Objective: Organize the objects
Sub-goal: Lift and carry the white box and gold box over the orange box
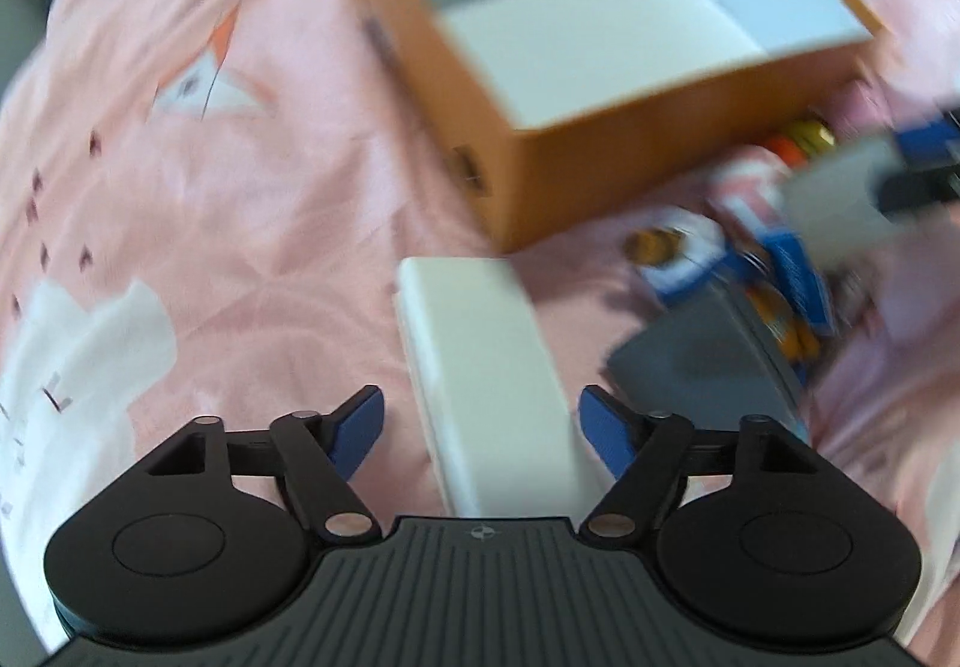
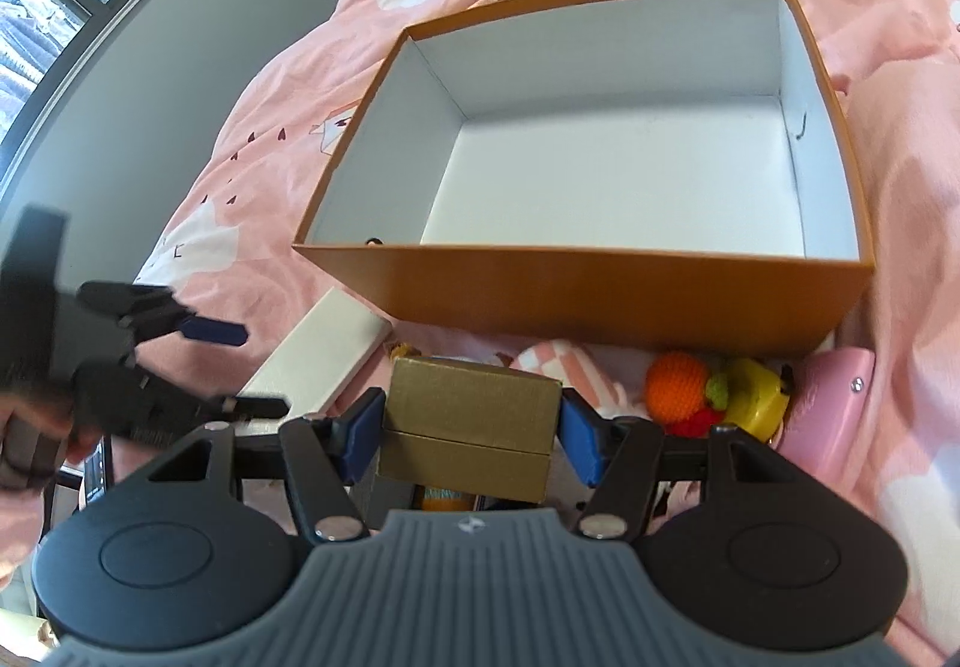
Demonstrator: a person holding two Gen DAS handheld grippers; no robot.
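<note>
An open orange box [image 2: 600,277] with a bare white inside [image 1: 600,36] sits on the pink bedspread [image 1: 240,187]. A long white box [image 1: 486,367] lies in front of it, between the blue fingers of my left gripper [image 1: 480,403]. That gripper points down, open, with a gap on each side of the box. In the right wrist view the left gripper [image 2: 262,370] hovers over the white box [image 2: 324,361]. My right gripper [image 2: 472,403] is shut on a gold two-part box [image 2: 474,415], its blue pads pressing both sides, just short of the orange box's near wall.
A crocheted orange fruit [image 2: 678,385], a yellow item [image 2: 756,397] and a pink case [image 2: 828,403] lie against the orange box's near wall. A grey flat object [image 1: 690,361] and blue-and-white packets [image 1: 720,259] lie right of the white box. A grey wall and window stand at the left.
</note>
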